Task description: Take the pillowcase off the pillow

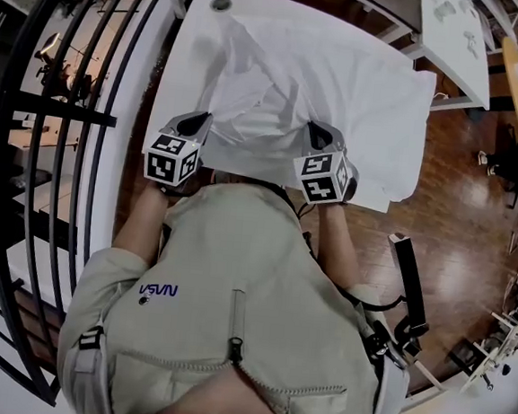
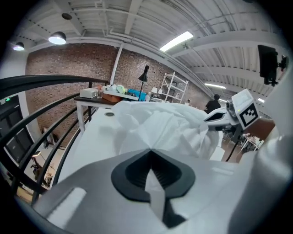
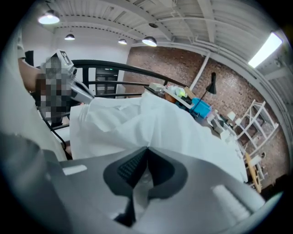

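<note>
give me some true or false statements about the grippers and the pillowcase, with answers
1. The left gripper is shut on the pillowcase. True.
2. The right gripper is open and empty. False: it is shut on the pillowcase too.
3. The pillowcase lies on a white table. True.
4. The pillowcase is blue. False: it is white.
</note>
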